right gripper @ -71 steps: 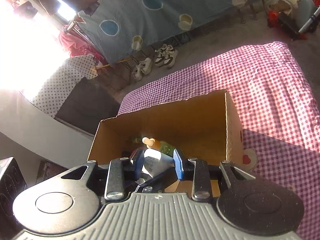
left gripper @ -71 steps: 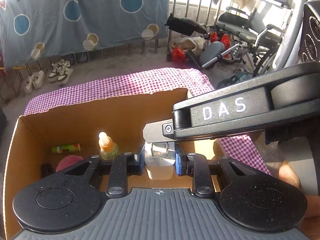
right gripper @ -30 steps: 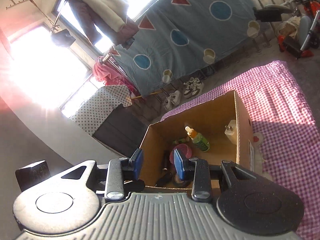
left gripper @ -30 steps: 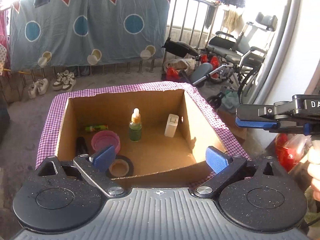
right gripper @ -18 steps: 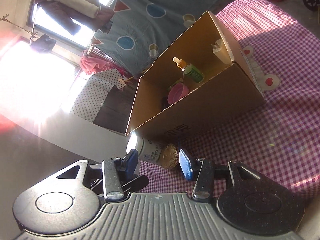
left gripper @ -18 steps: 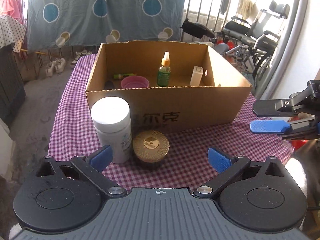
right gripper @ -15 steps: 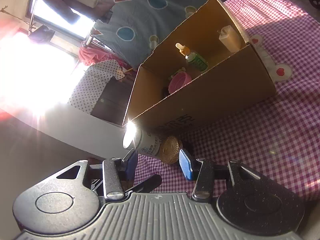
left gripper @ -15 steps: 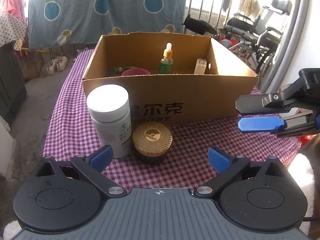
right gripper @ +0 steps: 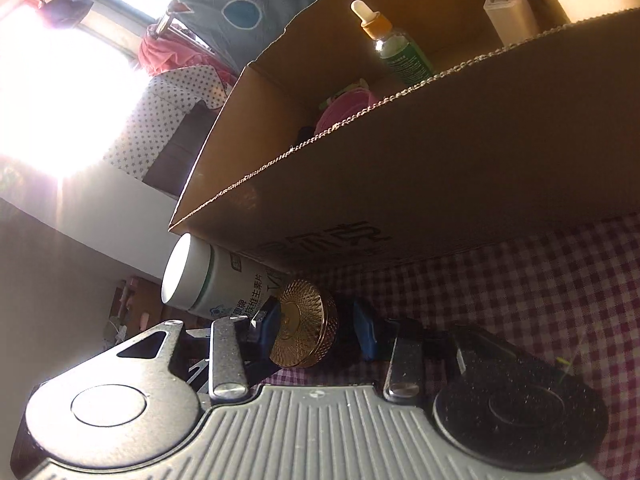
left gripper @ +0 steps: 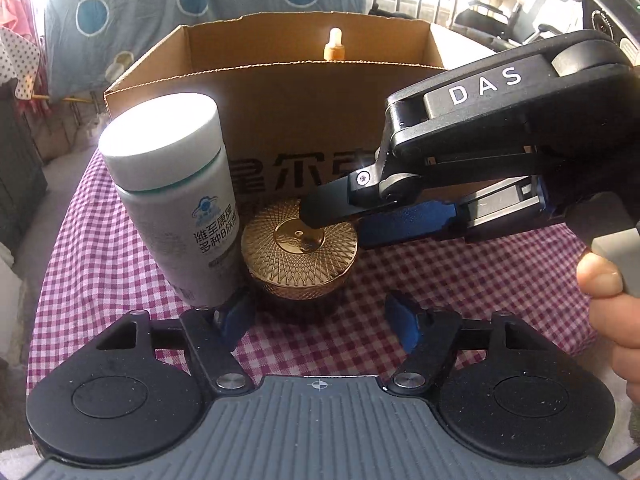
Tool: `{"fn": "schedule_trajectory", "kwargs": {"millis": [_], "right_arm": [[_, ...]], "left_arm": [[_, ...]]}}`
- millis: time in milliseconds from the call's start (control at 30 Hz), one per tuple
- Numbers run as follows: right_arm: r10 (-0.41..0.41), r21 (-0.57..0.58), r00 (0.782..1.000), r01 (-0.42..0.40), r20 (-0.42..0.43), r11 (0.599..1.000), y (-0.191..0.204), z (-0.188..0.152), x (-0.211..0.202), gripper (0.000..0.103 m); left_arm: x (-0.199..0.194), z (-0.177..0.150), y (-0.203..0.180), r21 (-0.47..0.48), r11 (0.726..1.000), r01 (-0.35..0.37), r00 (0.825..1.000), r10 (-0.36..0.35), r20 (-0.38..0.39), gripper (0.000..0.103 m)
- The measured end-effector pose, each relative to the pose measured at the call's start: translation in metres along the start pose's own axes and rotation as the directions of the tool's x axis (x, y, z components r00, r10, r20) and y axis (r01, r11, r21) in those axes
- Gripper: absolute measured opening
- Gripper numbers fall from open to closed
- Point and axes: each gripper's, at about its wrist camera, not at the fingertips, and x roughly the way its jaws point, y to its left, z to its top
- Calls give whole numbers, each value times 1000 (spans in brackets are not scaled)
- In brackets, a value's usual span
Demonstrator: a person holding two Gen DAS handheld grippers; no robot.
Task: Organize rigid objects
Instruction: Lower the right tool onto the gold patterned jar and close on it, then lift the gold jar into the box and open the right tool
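A gold-lidded jar (left gripper: 299, 254) stands on the checked cloth beside a white bottle (left gripper: 172, 196), in front of the cardboard box (left gripper: 304, 120). My right gripper (left gripper: 336, 228) reaches in from the right. In the right wrist view the gold-lidded jar (right gripper: 304, 324) sits between its closing jaws (right gripper: 318, 328); the left pad is at the lid, and a gap remains at the right pad. My left gripper (left gripper: 320, 320) is low in front of the jar, its jaws closing, with the jar just beyond the tips. Its left fingertip (left gripper: 236, 316) is by the bottle's base.
Inside the box stand a dropper bottle (right gripper: 396, 48), a white plug (right gripper: 508, 12) and a pink bowl (right gripper: 348, 108). The white bottle (right gripper: 208, 280) almost touches the box front (right gripper: 440, 160). A hand (left gripper: 612, 308) grips the right gripper's handle. Checked cloth (left gripper: 460, 272) lies open at the right.
Both grippers have come down from above the box to the cloth in front of it. The right gripper has moved in around the gold jar. The left jaws have narrowed.
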Motion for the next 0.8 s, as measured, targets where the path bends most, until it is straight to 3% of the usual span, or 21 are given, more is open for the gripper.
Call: {"fn": "schedule_trajectory", "kwargs": {"millis": [300, 800], "right_arm": [[-9, 11, 1000, 9, -11, 1000, -6, -4, 0, 43], [-78, 118, 993, 68, 85, 991, -42, -31, -66, 44]], "left_arm": [[6, 4, -12, 37, 999, 25, 1000, -26, 3, 71], [7, 9, -75, 162, 977, 142, 990, -139, -27, 71]]}}
